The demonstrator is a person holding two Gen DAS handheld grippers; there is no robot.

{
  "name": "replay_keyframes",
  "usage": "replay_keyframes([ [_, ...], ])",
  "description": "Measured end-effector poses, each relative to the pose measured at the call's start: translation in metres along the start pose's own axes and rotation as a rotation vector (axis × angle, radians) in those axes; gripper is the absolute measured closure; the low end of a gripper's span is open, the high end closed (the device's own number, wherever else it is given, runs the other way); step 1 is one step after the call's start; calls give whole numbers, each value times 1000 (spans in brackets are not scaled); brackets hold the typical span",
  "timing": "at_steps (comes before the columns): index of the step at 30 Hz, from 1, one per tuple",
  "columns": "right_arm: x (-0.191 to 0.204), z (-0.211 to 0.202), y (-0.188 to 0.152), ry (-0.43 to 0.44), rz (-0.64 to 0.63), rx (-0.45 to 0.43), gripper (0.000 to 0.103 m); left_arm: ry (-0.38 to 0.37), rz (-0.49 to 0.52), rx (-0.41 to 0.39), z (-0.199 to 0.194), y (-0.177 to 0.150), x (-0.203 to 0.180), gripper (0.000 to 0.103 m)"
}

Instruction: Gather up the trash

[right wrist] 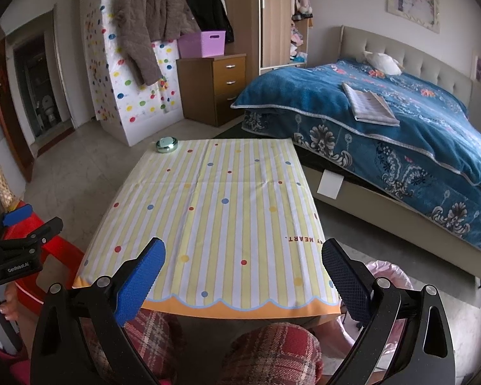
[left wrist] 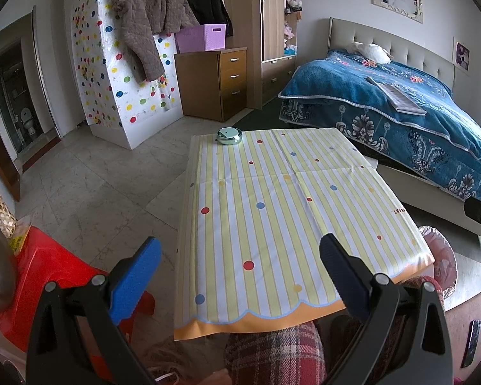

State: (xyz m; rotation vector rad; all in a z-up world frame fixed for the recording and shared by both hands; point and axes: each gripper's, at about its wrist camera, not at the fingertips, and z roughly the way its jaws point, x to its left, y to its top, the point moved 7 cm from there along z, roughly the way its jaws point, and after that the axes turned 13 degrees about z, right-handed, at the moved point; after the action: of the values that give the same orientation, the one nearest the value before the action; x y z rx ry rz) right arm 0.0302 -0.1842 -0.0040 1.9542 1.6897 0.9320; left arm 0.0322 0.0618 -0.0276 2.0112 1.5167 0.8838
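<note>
Both spread wide, holding nothing: left hand-held gripper (left wrist: 240,268) and right hand-held gripper (right wrist: 243,272), above the near edge of the striped table (left wrist: 272,199). Far off at the back corner, one small round tin (left wrist: 229,135). Beside the table, pink-lined trash bin (left wrist: 444,263).

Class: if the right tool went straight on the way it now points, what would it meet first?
Most likely the striped tablecloth: the open right tool looks down at it, with nothing between. The round tin sits far off-line; depth is uncertain.

One table (left wrist: 272,192), one round tin (left wrist: 229,135), one pink-lined bin (left wrist: 445,266), one red stool (left wrist: 48,266), one bed (left wrist: 400,96).
</note>
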Motion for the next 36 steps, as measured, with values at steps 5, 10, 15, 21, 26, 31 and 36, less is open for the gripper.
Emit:
replay_keyframes([
  [5,-1,0,0,1,-1,1,6,0,-1,1,0,0,0,7],
  [10,-1,0,1,2,-1,2,6,0,0,1,0,0,0,7],
  [15,-6,-1,-1,1,0,3,6,0,0,1,0,0,0,7],
  [21,-6,-1,-1,2,-2,3,6,-1,0,1,0,0,0,7],
  [26,-5,-1,-1,3,-2,3,6,1,0,1,0,0,0,7],
  [31,-5,-1,-1,3,-2,4,6,-1,1,1,0,0,0,7],
  [36,-4,-1,0,4,-3,4,6,1,1,0,0,0,0,7],
])
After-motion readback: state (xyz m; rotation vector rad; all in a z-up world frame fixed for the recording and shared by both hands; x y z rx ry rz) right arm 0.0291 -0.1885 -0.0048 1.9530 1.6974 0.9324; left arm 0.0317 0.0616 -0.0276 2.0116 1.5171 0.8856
